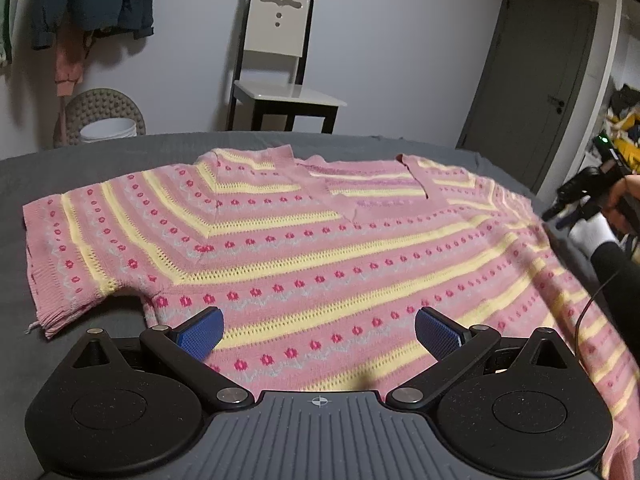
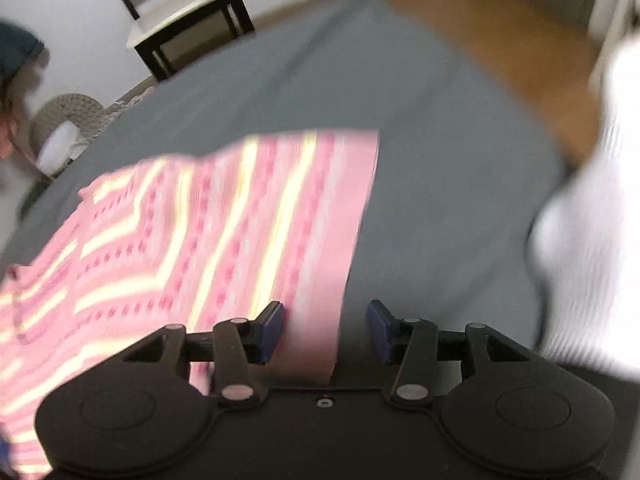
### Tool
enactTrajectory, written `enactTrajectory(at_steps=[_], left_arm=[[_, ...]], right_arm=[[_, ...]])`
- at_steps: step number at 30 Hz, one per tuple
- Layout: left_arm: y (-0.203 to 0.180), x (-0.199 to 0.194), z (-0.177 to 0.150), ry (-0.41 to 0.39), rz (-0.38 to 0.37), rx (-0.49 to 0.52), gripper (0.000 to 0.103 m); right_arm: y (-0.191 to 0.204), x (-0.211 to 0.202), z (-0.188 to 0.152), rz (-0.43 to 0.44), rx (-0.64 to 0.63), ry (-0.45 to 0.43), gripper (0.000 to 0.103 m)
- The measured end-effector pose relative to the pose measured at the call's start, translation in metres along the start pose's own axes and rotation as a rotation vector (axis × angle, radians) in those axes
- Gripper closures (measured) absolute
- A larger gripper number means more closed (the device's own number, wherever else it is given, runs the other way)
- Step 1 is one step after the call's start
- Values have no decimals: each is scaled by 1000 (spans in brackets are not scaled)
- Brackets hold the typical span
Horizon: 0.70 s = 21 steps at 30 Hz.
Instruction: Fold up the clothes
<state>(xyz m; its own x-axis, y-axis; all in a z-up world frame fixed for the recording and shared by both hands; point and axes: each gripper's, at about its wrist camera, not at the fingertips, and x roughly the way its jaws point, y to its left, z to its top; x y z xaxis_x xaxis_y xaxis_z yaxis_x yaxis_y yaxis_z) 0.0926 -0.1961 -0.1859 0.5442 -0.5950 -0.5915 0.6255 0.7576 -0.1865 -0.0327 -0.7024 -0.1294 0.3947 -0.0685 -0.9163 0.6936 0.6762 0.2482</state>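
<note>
A pink knitted sweater (image 1: 304, 248) with yellow stripes and red dots lies spread flat on the grey bed (image 1: 100, 160), neckline at the far side. My left gripper (image 1: 320, 330) hovers open over the sweater's lower body, its blue pads (image 1: 202, 334) wide apart with nothing between them. At the sweater's right edge a hand holds my right gripper (image 1: 560, 210). The right wrist view is motion-blurred. There the right gripper (image 2: 326, 322) is open, and the sweater's plain pink hem band (image 2: 316, 320) runs between its fingers, untouched by the pads.
A white-seated dark chair (image 1: 280, 92) stands beyond the bed. A woven basket (image 1: 100, 120) sits at the far left under clothes hanging on the wall (image 1: 92, 0). A grey door (image 1: 536, 80) is at the right. A blurred white shape (image 2: 592, 240) sits close on the right.
</note>
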Motion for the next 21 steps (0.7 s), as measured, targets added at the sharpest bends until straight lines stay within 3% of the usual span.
enactTrajectory(at_steps=[2, 4, 5, 8, 12, 14, 16, 18, 20, 21], left_arm=[[-4, 1, -3, 12, 4, 14, 1], [-9, 1, -7, 25, 4, 28, 1], [-12, 2, -8, 33, 4, 37, 1], [-20, 0, -12, 40, 12, 79, 1], [-29, -7, -15, 32, 25, 136, 1], [-31, -11, -15, 27, 30, 156, 1], [-32, -14, -15, 25, 27, 166, 1], [-33, -15, -15, 32, 16, 166, 1], [-34, -18, -15, 37, -1, 165, 1], [-36, -21, -15, 35, -14, 166, 1]], right_arm=[[0, 5, -7, 17, -6, -9, 58], [6, 4, -12, 11, -59, -33, 74], [11, 3, -14, 17, -84, -27, 99], [27, 0, -18, -29, -205, -54, 98], [43, -13, -25, -289, -403, -179, 99], [39, -8, -25, -276, -379, -159, 99], [32, -1, -24, -237, -307, -132, 94], [28, -1, -29, -242, -257, -164, 64], [25, -11, -33, -231, -235, -200, 47], [25, -21, -37, -218, -232, -218, 47]])
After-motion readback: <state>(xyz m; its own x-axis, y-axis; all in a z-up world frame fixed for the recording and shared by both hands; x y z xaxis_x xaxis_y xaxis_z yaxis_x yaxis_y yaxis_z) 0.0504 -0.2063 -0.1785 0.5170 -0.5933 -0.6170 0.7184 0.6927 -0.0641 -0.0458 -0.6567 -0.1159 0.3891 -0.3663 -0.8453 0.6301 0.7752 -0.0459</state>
